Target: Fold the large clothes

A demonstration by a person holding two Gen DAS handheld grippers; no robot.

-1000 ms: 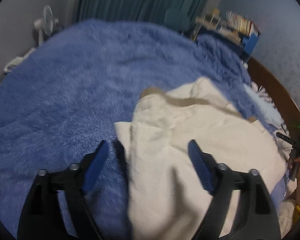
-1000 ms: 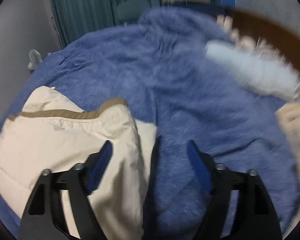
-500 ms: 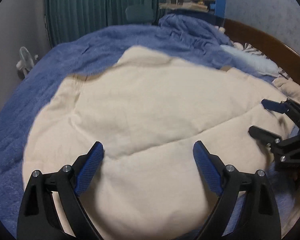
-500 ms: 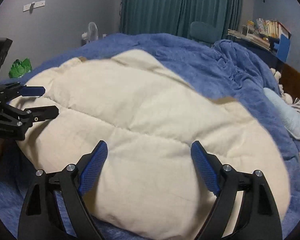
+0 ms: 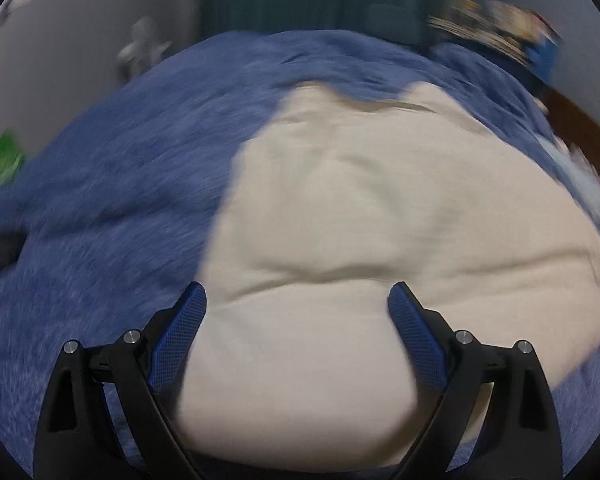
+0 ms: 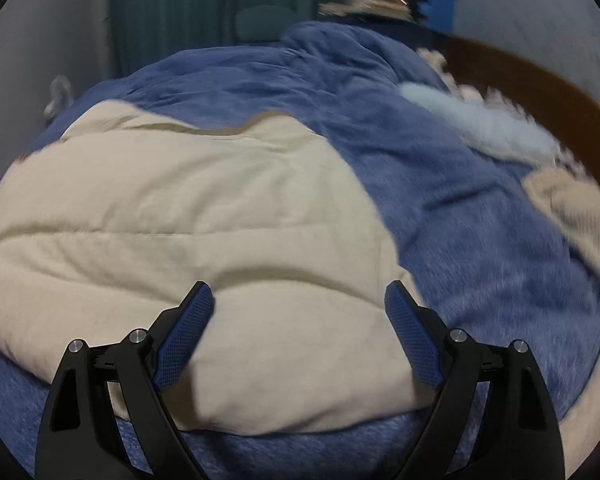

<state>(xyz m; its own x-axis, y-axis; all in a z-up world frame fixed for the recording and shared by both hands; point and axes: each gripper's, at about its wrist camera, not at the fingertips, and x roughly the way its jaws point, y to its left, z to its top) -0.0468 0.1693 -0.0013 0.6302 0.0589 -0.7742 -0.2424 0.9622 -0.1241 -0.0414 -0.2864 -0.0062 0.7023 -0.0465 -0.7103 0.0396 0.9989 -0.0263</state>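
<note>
A large cream padded garment point(image 5: 380, 208) with a tan trim band along its far edge lies spread flat on a blue fleece blanket point(image 5: 120, 160). My left gripper point(image 5: 298, 304) hovers low over the garment's near left part. Its jaws are opening, the cream fabric lies below the gap, and the blue pads point(image 5: 180, 332) do not press on it. In the right wrist view the same garment point(image 6: 180, 208) fills the left half. My right gripper point(image 6: 300, 300) stands open above its near right corner, holding nothing.
The blanket point(image 6: 480, 240) covers a bed with a brown headboard point(image 6: 540, 80) at the right. A pale blue pillow point(image 6: 480, 120) and a cream knitted piece point(image 6: 572, 208) lie near it. Teal curtains point(image 6: 204, 0), a cluttered shelf point(image 5: 500, 36) and a fan point(image 5: 144, 48) stand beyond.
Both grippers have dropped closer to the garment's near edge. The left view has swung left and the right view right, so neither gripper sees the other any more.
</note>
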